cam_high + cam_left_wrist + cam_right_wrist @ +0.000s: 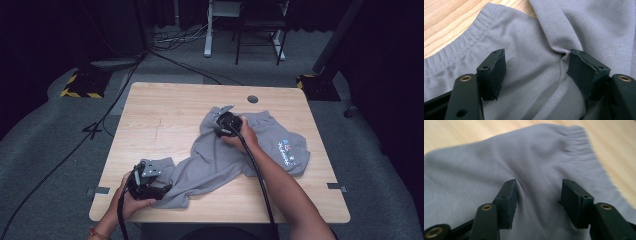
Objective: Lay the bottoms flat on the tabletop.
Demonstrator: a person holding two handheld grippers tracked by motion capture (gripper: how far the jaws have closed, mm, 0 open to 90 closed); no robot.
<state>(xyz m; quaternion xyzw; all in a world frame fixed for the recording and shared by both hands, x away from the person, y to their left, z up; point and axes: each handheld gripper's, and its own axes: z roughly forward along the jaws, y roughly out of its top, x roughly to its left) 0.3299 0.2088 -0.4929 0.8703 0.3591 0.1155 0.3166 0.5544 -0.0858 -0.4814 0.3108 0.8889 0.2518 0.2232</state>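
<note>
A grey garment [215, 165] lies crumpled across the wooden table [160, 115], with a small coloured print [288, 149] on its right part. My left gripper [162, 184] is at the garment's near-left end, by a ribbed hem [461, 47]. In the left gripper view it [537, 57] stands open, its pads [496, 67] pressed down on the cloth with a crease running up to the right pad. My right gripper [220, 117] rests on the garment's far part. In the right gripper view it [539, 185] is open over a raised fold of cloth [536, 170], with a ribbed cuff [584, 147] beyond.
A round cable hole [252, 99] sits near the table's far edge. Bare wood lies to the left of the garment. Cables [100, 125] run over the grey floor at left, and yellow-and-black striped bases [80, 87] and white desk legs [207, 45] stand beyond the table.
</note>
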